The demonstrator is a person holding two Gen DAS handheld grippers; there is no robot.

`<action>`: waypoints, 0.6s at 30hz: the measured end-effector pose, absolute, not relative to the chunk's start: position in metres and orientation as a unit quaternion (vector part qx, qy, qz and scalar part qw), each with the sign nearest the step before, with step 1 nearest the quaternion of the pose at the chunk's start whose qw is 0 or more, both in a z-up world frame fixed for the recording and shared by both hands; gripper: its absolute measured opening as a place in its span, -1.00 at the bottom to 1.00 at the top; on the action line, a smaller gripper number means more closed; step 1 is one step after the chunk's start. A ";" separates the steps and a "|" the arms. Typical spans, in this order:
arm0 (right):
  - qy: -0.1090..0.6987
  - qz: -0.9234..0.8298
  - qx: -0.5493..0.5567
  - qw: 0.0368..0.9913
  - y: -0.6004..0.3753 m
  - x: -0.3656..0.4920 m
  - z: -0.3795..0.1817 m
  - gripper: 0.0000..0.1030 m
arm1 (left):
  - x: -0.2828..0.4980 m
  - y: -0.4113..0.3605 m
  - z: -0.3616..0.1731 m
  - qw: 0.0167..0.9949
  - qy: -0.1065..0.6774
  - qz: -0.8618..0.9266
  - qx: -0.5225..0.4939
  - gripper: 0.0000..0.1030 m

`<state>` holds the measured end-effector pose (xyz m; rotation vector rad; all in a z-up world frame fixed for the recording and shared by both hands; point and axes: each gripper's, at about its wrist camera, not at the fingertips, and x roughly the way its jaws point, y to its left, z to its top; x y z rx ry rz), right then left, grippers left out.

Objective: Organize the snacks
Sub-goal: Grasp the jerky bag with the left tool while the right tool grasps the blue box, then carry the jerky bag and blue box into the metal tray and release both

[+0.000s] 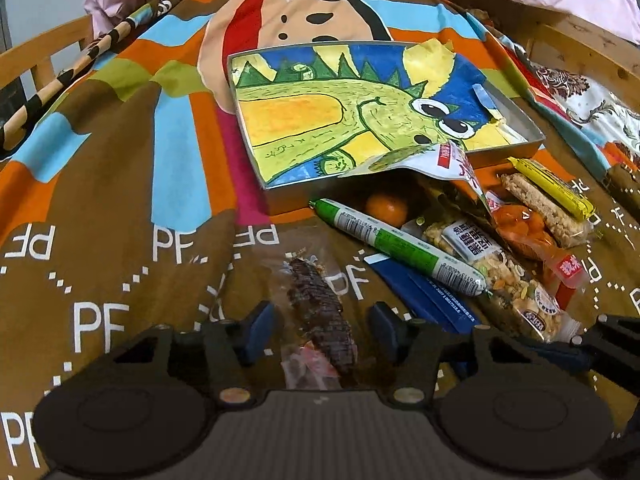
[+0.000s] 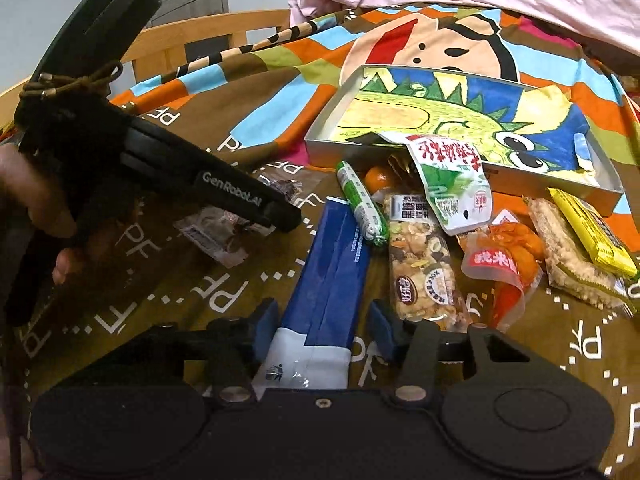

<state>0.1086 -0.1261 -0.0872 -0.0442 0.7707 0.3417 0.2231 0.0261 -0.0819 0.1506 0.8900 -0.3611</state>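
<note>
Even, moderate indoor light, soft shadows, sharp centre, strong fisheye bending and dark vignetted corners.

A bright cartoon blanket [image 1: 120,184] holds it all — a shallow box [image 1: 516,112], a blue packet [image 2: 332,264], a green sausage stick [image 1: 400,246], more snacks.

The left gripper [image 1: 320,322], a black two-finger tool with blue pads, pointed steeply down, its fingers standing either side of a dark snack in clear wrap [image 1: 320,312]; the pads did not visibly press it. Seen from the right wrist, a bare hand [image 2: 36,204] clasped that gripper's black handle. The right gripper [image 2: 323,326], of the same make, also tilted downward, its blue pads flanking a long blue-and-white packet [image 2: 328,280] with a small gap showing at the right pad.
</note>
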 end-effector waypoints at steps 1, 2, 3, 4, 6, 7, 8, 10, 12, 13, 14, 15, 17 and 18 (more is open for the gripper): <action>0.373 0.165 -0.023 0.913 -0.125 0.108 -0.088 0.02 | 0.224 0.026 -0.083 0.884 0.428 -0.172 0.071 0.13; 0.372 0.164 -0.027 0.913 -0.124 0.108 -0.089 0.04 | 0.226 0.026 -0.084 0.884 0.429 -0.170 0.071 0.13; 0.371 0.164 -0.029 0.914 -0.122 0.108 -0.090 0.06 | 0.227 0.025 -0.086 0.884 0.429 -0.167 0.074 0.13; 0.368 0.163 -0.027 0.915 -0.122 0.108 -0.091 0.06 | 0.228 0.024 -0.087 0.885 0.428 -0.167 0.077 0.13; 0.365 0.164 -0.025 0.916 -0.121 0.108 -0.092 0.03 | 0.230 0.023 -0.089 0.886 0.427 -0.164 0.077 0.12; 0.363 0.165 -0.027 0.917 -0.121 0.108 -0.092 0.00 | 0.230 0.023 -0.090 0.887 0.426 -0.162 0.076 0.11; 0.361 0.166 -0.029 0.917 -0.120 0.107 -0.092 -0.06 | 0.230 0.023 -0.090 0.888 0.425 -0.161 0.075 0.09; 0.359 0.166 -0.032 0.918 -0.120 0.106 -0.091 -0.09 | 0.227 0.023 -0.089 0.890 0.424 -0.152 0.074 -0.08; 0.361 0.166 -0.031 0.917 -0.121 0.105 -0.089 -0.11 | 0.224 0.025 -0.087 0.889 0.428 -0.146 0.068 -0.14; 0.361 0.166 -0.030 0.917 -0.122 0.104 -0.088 -0.11 | 0.223 0.025 -0.086 0.889 0.430 -0.146 0.065 -0.14; 0.362 0.167 -0.030 0.917 -0.122 0.103 -0.087 -0.12 | 0.220 0.026 -0.085 0.888 0.432 -0.146 0.062 -0.14; 0.363 0.168 -0.029 0.916 -0.123 0.101 -0.086 -0.12 | 0.217 0.026 -0.084 0.887 0.433 -0.147 0.060 -0.14; 0.369 0.173 -0.026 0.913 -0.125 0.097 -0.084 -0.13 | 0.209 0.027 -0.081 0.884 0.439 -0.150 0.058 -0.14; 0.375 0.174 -0.023 0.910 -0.126 0.094 -0.083 -0.13 | 0.205 0.028 -0.079 0.882 0.443 -0.151 0.053 -0.14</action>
